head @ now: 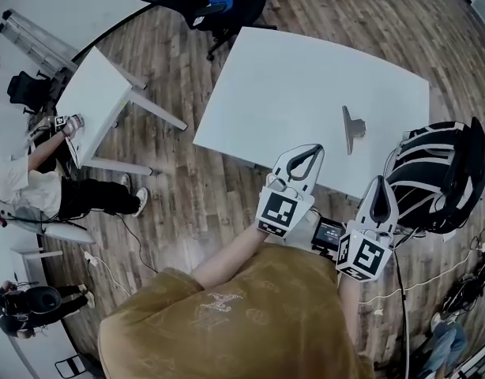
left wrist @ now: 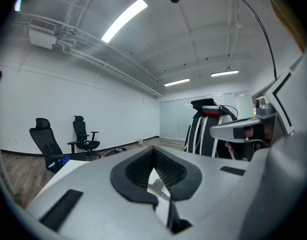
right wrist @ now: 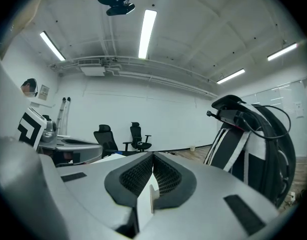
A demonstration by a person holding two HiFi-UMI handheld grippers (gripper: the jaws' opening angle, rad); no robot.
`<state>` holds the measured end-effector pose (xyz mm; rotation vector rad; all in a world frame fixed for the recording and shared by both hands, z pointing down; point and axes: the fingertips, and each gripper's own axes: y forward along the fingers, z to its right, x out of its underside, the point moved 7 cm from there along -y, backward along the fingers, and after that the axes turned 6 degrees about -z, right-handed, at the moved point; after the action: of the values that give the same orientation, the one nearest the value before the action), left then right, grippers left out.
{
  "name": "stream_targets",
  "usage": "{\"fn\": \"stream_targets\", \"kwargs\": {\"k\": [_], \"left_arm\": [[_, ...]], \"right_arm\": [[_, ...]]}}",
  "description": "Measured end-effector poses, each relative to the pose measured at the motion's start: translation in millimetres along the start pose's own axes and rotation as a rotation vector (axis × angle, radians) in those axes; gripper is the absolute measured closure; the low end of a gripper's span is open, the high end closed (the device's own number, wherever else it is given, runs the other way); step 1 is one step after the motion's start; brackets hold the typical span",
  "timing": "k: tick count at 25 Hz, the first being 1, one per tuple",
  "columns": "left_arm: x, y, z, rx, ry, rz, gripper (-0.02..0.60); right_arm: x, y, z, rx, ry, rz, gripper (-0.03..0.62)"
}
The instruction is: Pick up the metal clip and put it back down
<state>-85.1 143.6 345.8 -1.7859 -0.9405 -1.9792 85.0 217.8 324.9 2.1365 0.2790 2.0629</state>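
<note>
A grey metal clip [head: 352,126] stands on the white table [head: 290,77], toward its near right side. My left gripper [head: 315,148] hovers at the table's near edge, just short and left of the clip, its fingertips together and nothing between them. In the left gripper view the left gripper [left wrist: 153,151] shows a metallic piece, probably the clip [left wrist: 157,186], through the gap below its tips. My right gripper [head: 381,181] is off the table's near right corner, shut and empty; the right gripper [right wrist: 153,156] looks level across the tabletop.
A black-and-white backpack [head: 436,176] sits right beside the right gripper. A smaller white table [head: 96,101] and a seated person [head: 29,184] are at the far left. A black office chair [head: 219,6] stands beyond the table. Wood floor surrounds it.
</note>
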Motion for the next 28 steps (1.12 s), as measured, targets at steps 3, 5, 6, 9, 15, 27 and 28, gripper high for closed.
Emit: {"fn": "stream_targets", "kwargs": {"k": [3, 5, 6, 9, 15, 27, 28], "left_arm": [[-1, 7, 1, -0.014, 0.000, -0.007, 0.575], [-1, 12, 0, -0.027, -0.001, -0.010, 0.575], [-1, 13, 1, -0.032, -0.002, -0.012, 0.575], [-2, 18, 3, -0.044, -0.003, -0.015, 0.577], [-1, 27, 10, -0.052, -0.008, -0.029, 0.575], [-5, 66, 2, -0.036, -0.005, -0.037, 0.575], [-4, 71, -1, -0.033, -0.005, -0.040, 0.577]], "right_arm": [[0, 8, 5, -0.024, -0.006, -0.005, 0.585], [1, 13, 9, -0.037, -0.007, -0.006, 0.585], [2, 14, 11, -0.041, -0.006, -0.008, 0.585], [3, 18, 16, -0.054, 0.001, -0.009, 0.585], [4, 26, 26, -0.072, 0.009, -0.009, 0.585], [7, 61, 38, -0.083, 0.014, -0.032, 0.585], [7, 66, 38, -0.085, 0.014, -0.034, 0.585]]}}
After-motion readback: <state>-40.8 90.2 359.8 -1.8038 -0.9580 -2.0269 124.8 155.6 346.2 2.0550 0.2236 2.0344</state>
